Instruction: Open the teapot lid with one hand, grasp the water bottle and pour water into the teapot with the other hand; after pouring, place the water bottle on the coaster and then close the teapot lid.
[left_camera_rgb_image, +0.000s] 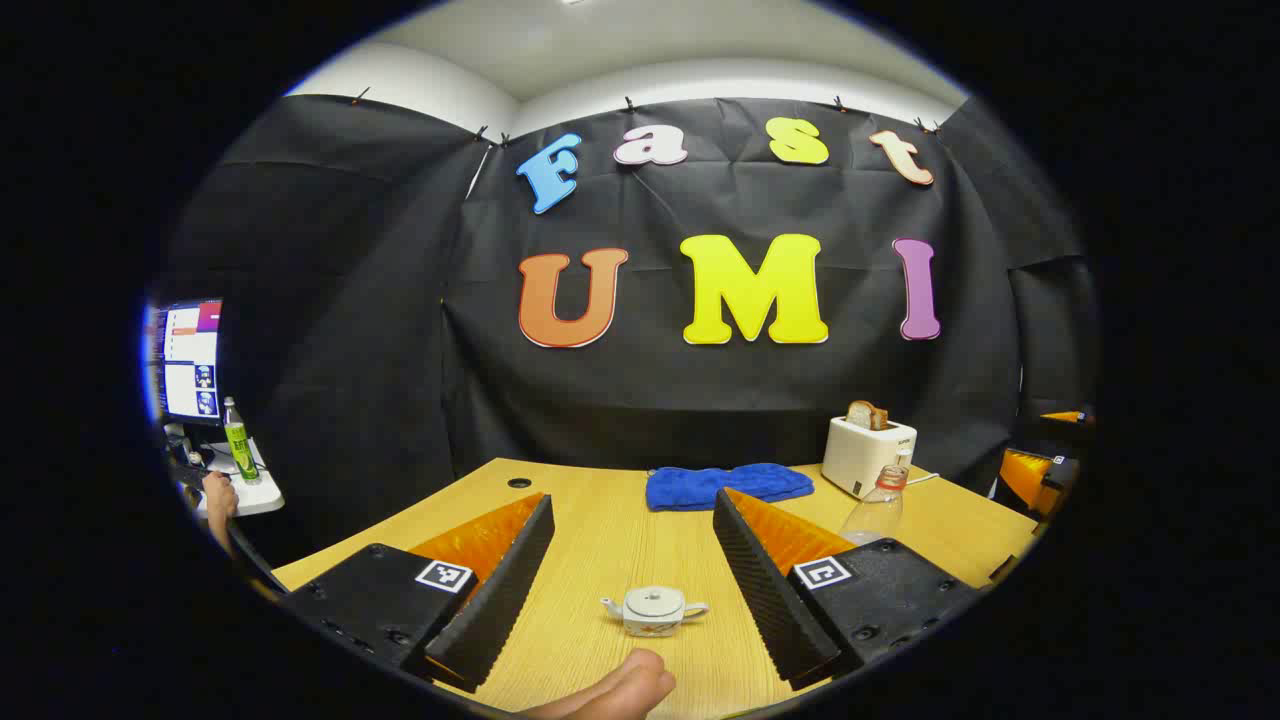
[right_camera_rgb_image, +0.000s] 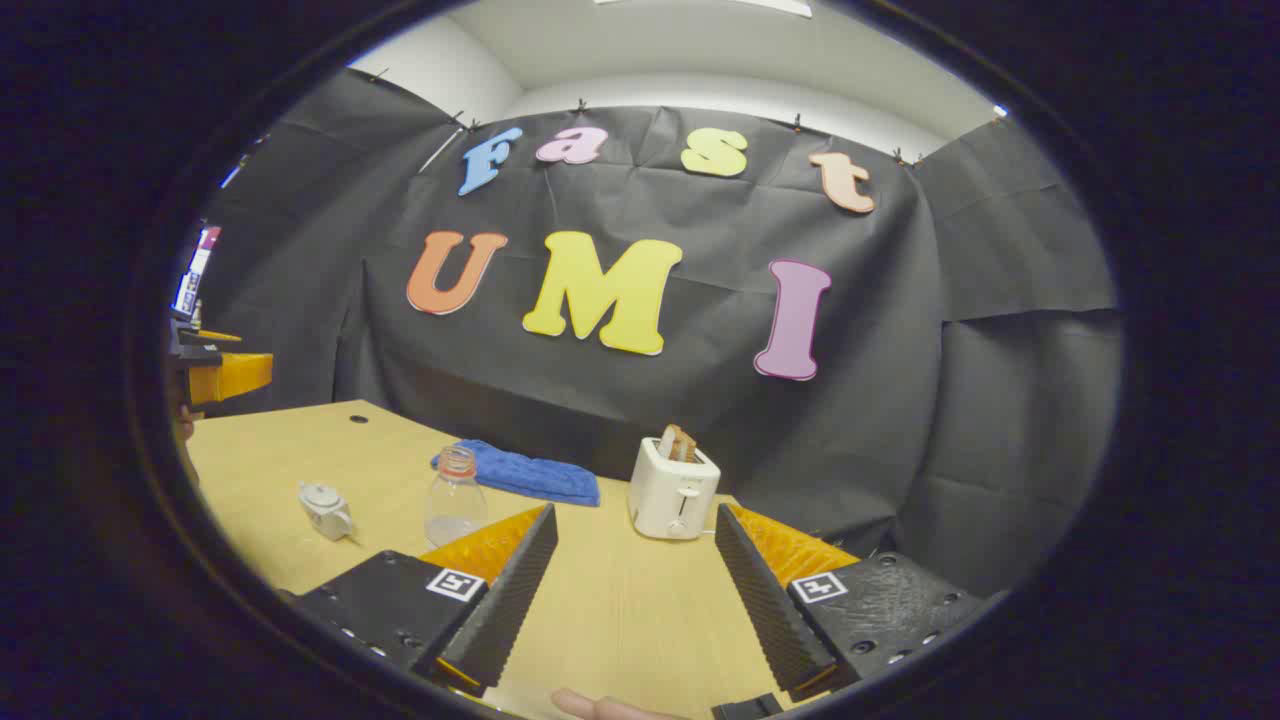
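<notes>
Your left gripper (left_camera_rgb_image: 634, 580) hangs above the table with its jaws wide apart and nothing between them, and the teapot (left_camera_rgb_image: 654, 609) sits dead ahead in the gap, well short of the fingertips. Your right gripper (right_camera_rgb_image: 632, 590) is spread just as wide and empty, aimed at bare wood with the water bottle (right_camera_rgb_image: 455, 497) off to its left.

That teapot is small, white and glazed, probably ceramic: hard, slick and chippable. Its lid (left_camera_rgb_image: 653, 595) lies flat on top, and if there is a knob it is too small to make out here, so come straight down and pinch gently at the lid's centre. I'd expect it to lift with almost no weight.

The bottle is clear, thin plastic with a reddish ring at an uncapped neck, and it looks nearly empty: light, squashy, easy to tip. Take it around the mid-body, not the neck.

Farther out on the pale wood-grain table (right_camera_rgb_image: 620, 610): a soft blue towel (left_camera_rgb_image: 727, 486) and a boxy white toaster (right_camera_rgb_image: 673, 491) with bread poking up. I can't spot the coaster.
</notes>
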